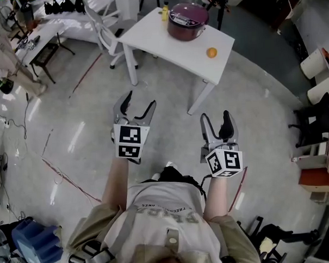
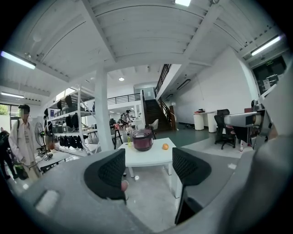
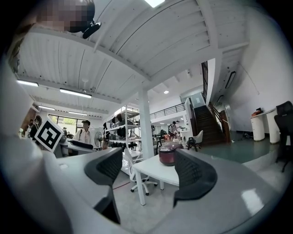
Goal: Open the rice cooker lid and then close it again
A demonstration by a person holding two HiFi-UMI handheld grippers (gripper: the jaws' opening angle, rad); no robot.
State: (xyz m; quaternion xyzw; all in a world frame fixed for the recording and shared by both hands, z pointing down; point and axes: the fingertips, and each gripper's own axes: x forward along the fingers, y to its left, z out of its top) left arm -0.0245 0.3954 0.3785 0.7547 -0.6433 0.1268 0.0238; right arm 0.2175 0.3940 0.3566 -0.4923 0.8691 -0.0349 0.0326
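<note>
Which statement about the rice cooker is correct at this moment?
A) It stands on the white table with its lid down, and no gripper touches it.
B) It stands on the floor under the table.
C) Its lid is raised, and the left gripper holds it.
A: in the head view the rice cooker stands closed on the white table, while the left gripper and right gripper hang open over the floor, away from it.

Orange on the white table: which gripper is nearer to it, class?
Right. In the head view the right gripper sits almost straight below the orange; the left gripper lies farther off, down-left.
</note>
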